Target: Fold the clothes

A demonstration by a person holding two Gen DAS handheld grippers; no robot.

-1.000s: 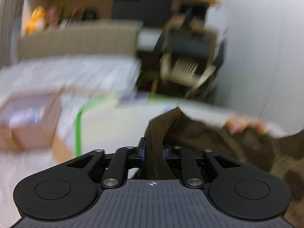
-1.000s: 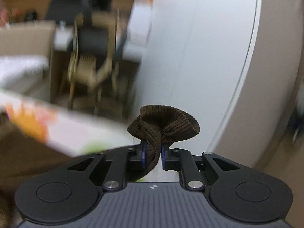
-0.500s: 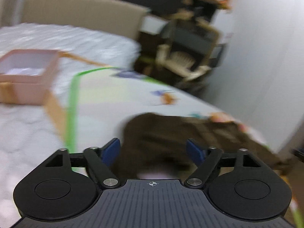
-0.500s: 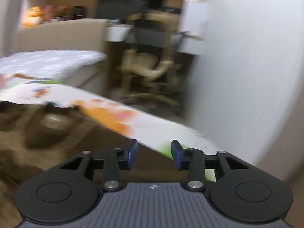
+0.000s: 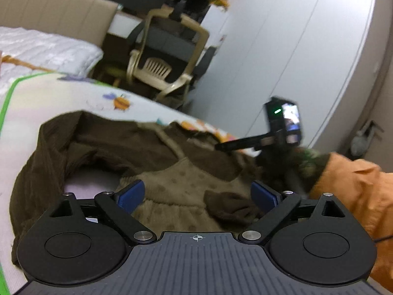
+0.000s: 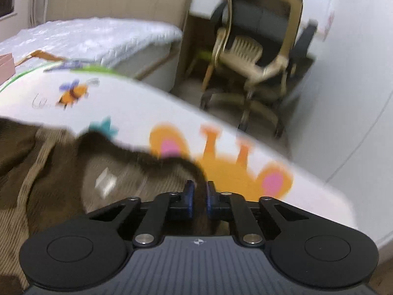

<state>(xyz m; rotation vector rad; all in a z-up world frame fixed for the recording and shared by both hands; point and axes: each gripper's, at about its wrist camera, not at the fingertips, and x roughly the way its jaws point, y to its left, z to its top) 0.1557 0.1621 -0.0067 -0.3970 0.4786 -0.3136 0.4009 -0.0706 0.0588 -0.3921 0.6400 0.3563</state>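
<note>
A dark brown corduroy garment (image 5: 103, 142) with a tan fleece lining (image 5: 181, 186) lies crumpled on a white cartoon-print mat (image 5: 49, 98). My left gripper (image 5: 196, 194) hovers low over the lining, its jaws opening wide, the blue pads touching nothing. In the right wrist view the garment (image 6: 49, 172) spreads to the left on the mat (image 6: 221, 135). There my right gripper (image 6: 199, 191) is closing, its pads pinching a dark brown edge of the garment. It also shows blurred in the left wrist view as the right gripper (image 5: 221, 146), held by an arm in an orange sleeve (image 5: 356, 191).
The mat's far edge drops to the floor, where a beige office chair (image 6: 253, 56) stands. A bed with a white quilt (image 5: 49, 49) lies at the back left, a pink box (image 6: 5, 66) on it. White wardrobe doors (image 5: 294, 49) fill the right.
Both grippers let go of the brown folds they held up. The left opened wide and dipped toward the garment. The right swung left across the mat and shut on the garment's edge.
</note>
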